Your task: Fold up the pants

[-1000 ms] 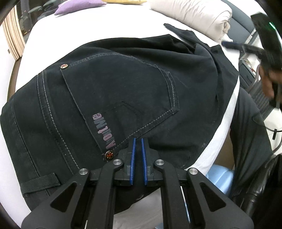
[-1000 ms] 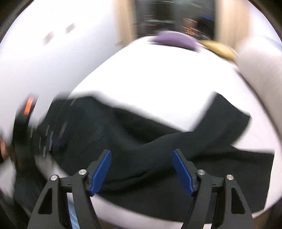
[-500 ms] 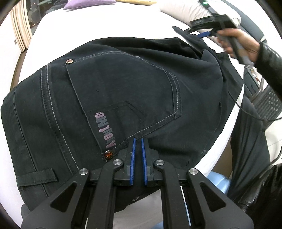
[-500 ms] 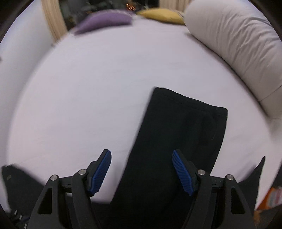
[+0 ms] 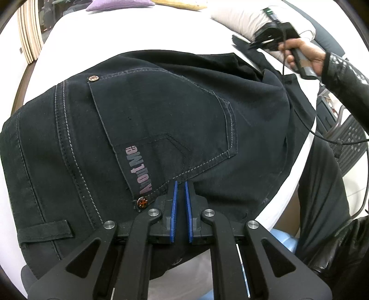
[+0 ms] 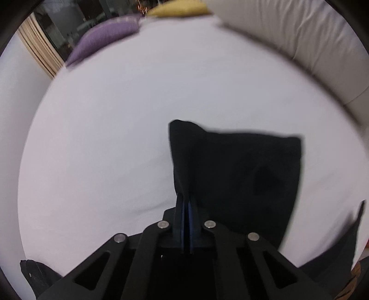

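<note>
Through the left wrist camera I see the left tongs (image 5: 180,184) drawn narrow, their blue pads nearly together and nipping the dark cloth at the waist end of the pants (image 5: 161,129). The pants lie spread across the white bed (image 5: 138,30), seat side up, with the back pocket (image 5: 166,129) and its pinkish lettering (image 5: 138,170) just ahead of my tips. A copper rivet (image 5: 141,202) sits just left of the pads, a belt loop (image 5: 46,232) further left. Far right, a hand (image 5: 304,57) in a dark sleeve holds the right tongs (image 5: 256,42) down at the leg end, near a pale rolled duvet (image 5: 249,20). A purple cushion (image 5: 120,4) lies at the far edge of the bed.

Through the right wrist camera, slightly blurred, I see the right tongs (image 6: 186,203) closed up narrow, pinching the edge of the pant leg (image 6: 235,170). From the pads the black cloth lifts toward a corner, and the rest of the leg end lies to the right on the sheet. The purple cushion (image 6: 106,39), a yellow cushion (image 6: 177,9) and the duvet (image 6: 299,34) ring the far side of the bed (image 6: 115,138).
</note>
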### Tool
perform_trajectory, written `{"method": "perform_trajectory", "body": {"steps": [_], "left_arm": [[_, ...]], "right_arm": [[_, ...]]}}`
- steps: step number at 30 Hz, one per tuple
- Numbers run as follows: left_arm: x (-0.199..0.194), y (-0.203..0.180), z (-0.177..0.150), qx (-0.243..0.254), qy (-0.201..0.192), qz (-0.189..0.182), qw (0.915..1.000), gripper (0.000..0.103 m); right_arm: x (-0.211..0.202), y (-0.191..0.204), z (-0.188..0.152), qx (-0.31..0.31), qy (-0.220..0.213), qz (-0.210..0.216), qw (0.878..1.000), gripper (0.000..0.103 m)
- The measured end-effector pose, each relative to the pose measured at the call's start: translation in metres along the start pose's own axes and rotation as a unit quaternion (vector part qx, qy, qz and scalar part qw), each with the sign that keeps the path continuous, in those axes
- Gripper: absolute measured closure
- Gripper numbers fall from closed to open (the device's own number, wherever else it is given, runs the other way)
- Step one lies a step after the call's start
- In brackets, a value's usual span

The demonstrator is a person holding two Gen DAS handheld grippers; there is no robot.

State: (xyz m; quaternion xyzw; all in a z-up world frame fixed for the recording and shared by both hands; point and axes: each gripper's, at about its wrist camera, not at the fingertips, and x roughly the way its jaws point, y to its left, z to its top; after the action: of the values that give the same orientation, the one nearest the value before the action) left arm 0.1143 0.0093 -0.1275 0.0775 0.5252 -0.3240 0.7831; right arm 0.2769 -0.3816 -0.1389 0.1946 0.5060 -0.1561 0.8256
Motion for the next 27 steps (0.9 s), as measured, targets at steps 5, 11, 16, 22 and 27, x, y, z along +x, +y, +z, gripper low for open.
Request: {"method": "perform_trajectory", "body": {"steps": [5, 11, 16, 22, 27], "left_arm": [[-0.001, -0.002, 0.000, 0.000, 0.000, 0.004, 1.0000, 0.096], [-0.001, 0.002, 0.003, -0.019, 0.003, -0.005, 0.9998, 0.096], [-0.001, 0.006, 0.005, -0.027, 0.007, -0.006, 0.9996, 0.096], [-0.001, 0.004, 0.009, -0.028, 0.013, 0.006, 0.9995, 0.096], [0.000, 0.000, 0.010, -0.030, 0.016, 0.014, 0.9993, 0.096]], "right_arm": [[-0.093, -0.021, -0.012, 0.031, -0.098, 0.060, 0.993, 0.100], [-0.213, -0.101, -0.065, 0.098, -0.238, 0.208, 0.944, 0.100], [-0.196, -0.184, -0.127, 0.204, -0.229, 0.206, 0.929, 0.100], [-0.120, -0.247, -0.205, 0.338, -0.134, 0.151, 0.919, 0.096], [-0.098, -0.255, -0.233, 0.400, -0.105, 0.187, 0.891, 0.031]]}}
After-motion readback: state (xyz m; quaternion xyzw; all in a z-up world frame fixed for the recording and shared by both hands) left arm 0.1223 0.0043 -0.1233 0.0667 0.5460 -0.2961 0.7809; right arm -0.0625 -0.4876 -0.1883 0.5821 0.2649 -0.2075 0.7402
